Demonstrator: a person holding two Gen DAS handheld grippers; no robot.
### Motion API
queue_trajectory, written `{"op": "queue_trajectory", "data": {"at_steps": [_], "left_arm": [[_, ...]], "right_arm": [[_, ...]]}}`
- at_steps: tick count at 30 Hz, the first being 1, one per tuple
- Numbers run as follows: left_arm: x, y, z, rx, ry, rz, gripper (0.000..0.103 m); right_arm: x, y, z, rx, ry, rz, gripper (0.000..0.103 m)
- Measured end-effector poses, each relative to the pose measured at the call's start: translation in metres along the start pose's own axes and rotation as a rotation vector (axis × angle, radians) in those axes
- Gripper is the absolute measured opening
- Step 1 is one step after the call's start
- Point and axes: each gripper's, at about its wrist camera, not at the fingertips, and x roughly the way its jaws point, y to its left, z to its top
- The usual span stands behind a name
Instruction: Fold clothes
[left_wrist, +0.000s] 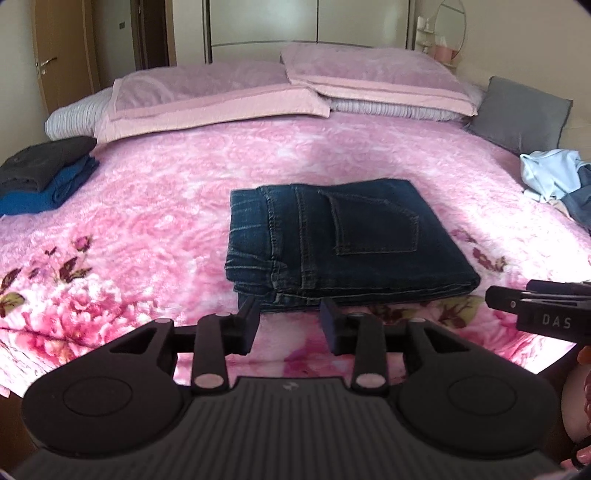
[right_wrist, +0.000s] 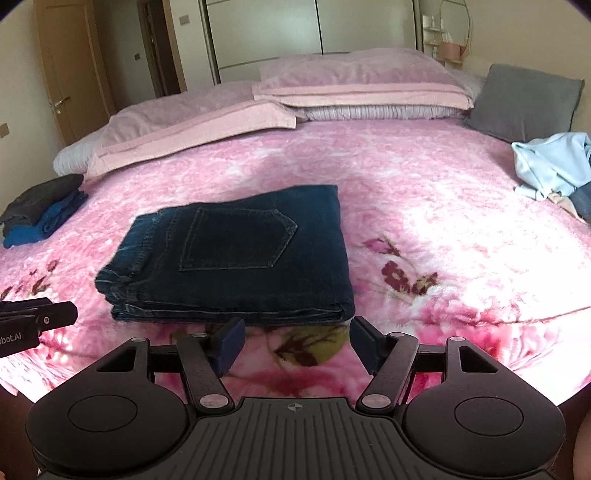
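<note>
A pair of dark blue jeans (left_wrist: 343, 240) lies folded into a flat rectangle on the pink floral blanket (left_wrist: 184, 206), back pocket up. It also shows in the right wrist view (right_wrist: 236, 258). My left gripper (left_wrist: 290, 317) is open and empty, just in front of the jeans' near edge. My right gripper (right_wrist: 295, 336) is open and empty, also just short of the near edge. The right gripper's side shows at the right in the left wrist view (left_wrist: 535, 306); the left gripper's side shows at the left in the right wrist view (right_wrist: 33, 321).
A folded stack of dark grey and blue clothes (left_wrist: 44, 173) sits at the far left of the bed. A loose pile of light blue and denim clothes (right_wrist: 554, 173) lies at the right. Pink pillows (left_wrist: 221, 92) and a grey cushion (left_wrist: 517, 110) line the headboard side.
</note>
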Motion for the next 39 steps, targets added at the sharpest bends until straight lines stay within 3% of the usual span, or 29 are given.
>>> {"op": "queue_trajectory", "data": {"at_steps": [9,10,12,20,23,24,28,33,34,35,39], "left_arm": [[-0.012,-0.001,-0.001,0.004,-0.031,-0.032,0.031],[-0.011,0.0,-0.001,0.004,-0.034,-0.041,0.029],[-0.007,0.006,0.0,-0.019,-0.036,-0.087,0.008],[0.044,0.024,0.033,-0.068,-0.009,-0.235,0.006],[0.079,0.018,0.055,-0.057,-0.008,-0.299,0.005],[0.093,0.015,0.062,-0.054,-0.002,-0.321,0.005],[0.148,0.0,0.084,-0.029,0.033,-0.372,0.002],[0.207,0.001,0.08,-0.023,0.109,-0.353,0.001],[0.215,0.006,0.076,-0.051,0.117,-0.362,0.002],[0.221,0.013,0.072,-0.095,0.118,-0.381,0.003],[0.225,0.035,0.062,-0.243,0.106,-0.419,0.002]], "right_arm": [[-0.012,-0.001,-0.002,0.017,-0.011,0.016,0.066],[-0.01,-0.002,-0.001,0.022,-0.004,0.017,0.066],[-0.003,-0.003,0.0,0.03,0.013,0.014,0.066],[0.044,-0.036,0.021,0.088,0.045,-0.018,0.065],[0.068,-0.049,0.04,0.102,0.032,0.044,0.016],[0.079,-0.051,0.047,0.111,0.038,0.068,0.012],[0.126,-0.047,0.072,0.097,0.049,0.15,0.007],[0.174,-0.037,0.08,0.071,0.106,0.245,0.007],[0.182,-0.038,0.078,0.073,0.112,0.25,0.007],[0.187,-0.042,0.077,0.087,0.111,0.247,0.0],[0.192,-0.06,0.072,0.188,0.11,0.254,0.0]]}}
